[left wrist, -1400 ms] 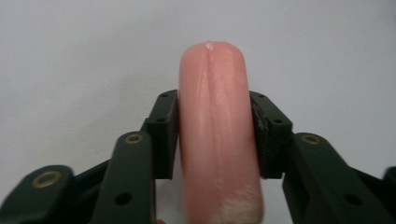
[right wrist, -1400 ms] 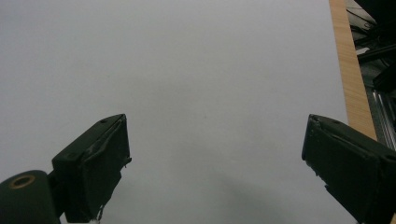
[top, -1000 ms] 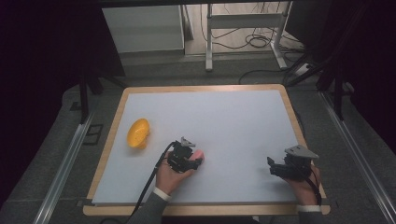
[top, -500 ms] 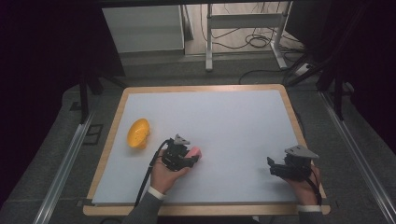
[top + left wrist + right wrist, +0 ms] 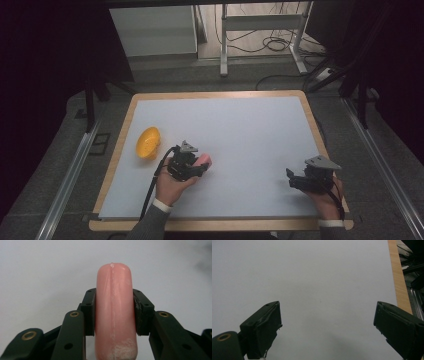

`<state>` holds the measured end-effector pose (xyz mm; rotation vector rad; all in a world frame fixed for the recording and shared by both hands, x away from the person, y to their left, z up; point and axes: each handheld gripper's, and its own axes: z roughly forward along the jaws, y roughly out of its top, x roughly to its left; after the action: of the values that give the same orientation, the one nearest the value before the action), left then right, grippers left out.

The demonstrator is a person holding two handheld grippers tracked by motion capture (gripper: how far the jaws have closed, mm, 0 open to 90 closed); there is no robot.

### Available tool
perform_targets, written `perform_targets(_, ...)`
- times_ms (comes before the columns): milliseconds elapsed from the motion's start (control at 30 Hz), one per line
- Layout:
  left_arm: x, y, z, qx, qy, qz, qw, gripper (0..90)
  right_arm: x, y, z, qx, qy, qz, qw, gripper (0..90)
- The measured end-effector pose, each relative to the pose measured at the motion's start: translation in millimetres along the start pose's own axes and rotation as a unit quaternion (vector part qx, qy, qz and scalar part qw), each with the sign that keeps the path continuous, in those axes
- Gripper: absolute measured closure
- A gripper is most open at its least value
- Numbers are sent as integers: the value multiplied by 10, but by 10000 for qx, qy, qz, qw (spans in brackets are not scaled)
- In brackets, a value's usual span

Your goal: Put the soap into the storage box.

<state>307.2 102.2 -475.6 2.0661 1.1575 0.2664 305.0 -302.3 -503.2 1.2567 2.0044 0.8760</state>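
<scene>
Your left tongs (image 5: 113, 315) clamp a smooth pink sausage (image 5: 114, 312), chalky white at its near end, low over the white desk (image 5: 260, 125) beside what may be a yellow bowl (image 5: 148, 142). Your right tongs (image 5: 327, 327) gape wide near the desk's wooden edge; cables cross the dim floor beyond.

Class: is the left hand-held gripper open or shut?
Shut. The left hand-held gripper clamps a pink sausage; both jaws press its sides.
</scene>
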Motion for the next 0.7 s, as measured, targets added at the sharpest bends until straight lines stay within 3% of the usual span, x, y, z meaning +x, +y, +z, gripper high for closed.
perform_targets(700,172,41,-262,-213,197,-101,9995,602,-13,-10,4,21,-32,13,10000,73)
